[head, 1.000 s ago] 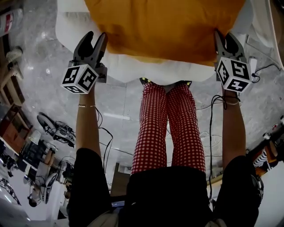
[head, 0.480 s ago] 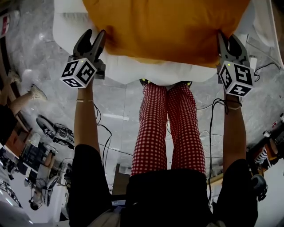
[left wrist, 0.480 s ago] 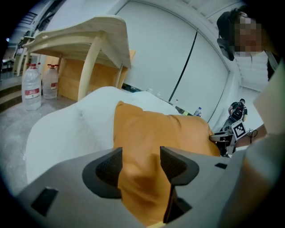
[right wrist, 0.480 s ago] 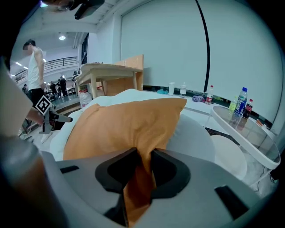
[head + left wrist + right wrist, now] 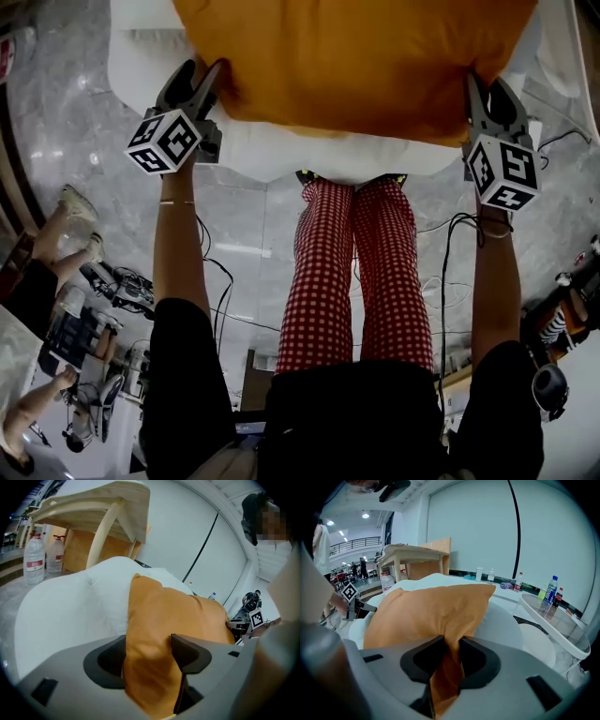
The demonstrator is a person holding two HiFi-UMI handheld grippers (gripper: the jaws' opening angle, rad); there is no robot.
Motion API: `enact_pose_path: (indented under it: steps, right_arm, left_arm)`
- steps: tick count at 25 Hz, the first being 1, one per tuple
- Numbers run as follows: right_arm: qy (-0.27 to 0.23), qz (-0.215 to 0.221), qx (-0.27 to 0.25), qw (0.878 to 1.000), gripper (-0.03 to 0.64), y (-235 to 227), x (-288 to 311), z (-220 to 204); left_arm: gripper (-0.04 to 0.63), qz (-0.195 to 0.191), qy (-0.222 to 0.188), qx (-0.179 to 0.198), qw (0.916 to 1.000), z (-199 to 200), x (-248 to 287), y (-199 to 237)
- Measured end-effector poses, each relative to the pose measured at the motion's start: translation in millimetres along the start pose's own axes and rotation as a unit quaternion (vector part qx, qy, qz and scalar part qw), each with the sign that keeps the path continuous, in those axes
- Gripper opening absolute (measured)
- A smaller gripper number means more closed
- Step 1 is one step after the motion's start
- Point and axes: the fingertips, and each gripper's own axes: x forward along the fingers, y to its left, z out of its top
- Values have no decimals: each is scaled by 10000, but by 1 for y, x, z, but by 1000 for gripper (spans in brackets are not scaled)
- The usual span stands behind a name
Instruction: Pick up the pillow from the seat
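Note:
An orange pillow (image 5: 356, 56) lies on a white cushioned seat (image 5: 309, 150). My left gripper (image 5: 204, 70) is at the pillow's near left corner. In the left gripper view the pillow (image 5: 178, 616) fills the gap of the left gripper (image 5: 149, 641); its jaws have just been opening and stand wide, the fabric loose between them, not pinched. My right gripper (image 5: 489, 89) holds the near right corner. The right gripper view shows the pillow (image 5: 431, 606) squeezed into a narrow fold where the right gripper (image 5: 449, 641) is shut on it.
A wooden table (image 5: 93, 503) and water bottles (image 5: 35, 559) stand behind the seat on the left. A glass side table (image 5: 553, 620) with bottles is at the right. Legs in red-check trousers (image 5: 352, 272) stand against the seat's front; cables (image 5: 220, 281) lie on the floor.
My left gripper has moved forward onto the pillow's corner with its jaws wider, so the corner now sits between them. My right gripper has kept still, clamped on its corner.

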Motion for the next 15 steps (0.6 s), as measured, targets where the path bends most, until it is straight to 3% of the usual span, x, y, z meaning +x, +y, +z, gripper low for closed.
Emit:
enact_pose_path:
  steps: [11,15]
  right_arm:
    - [29,-137,112,9998,105,-2,9,-5]
    - [-12,-103,143,9998,106,-2,9,-3]
  left_arm:
    - [324,-615,362,-180,9973,-8,26,8]
    - [324,-620,366,-221,9972,-8,33,4]
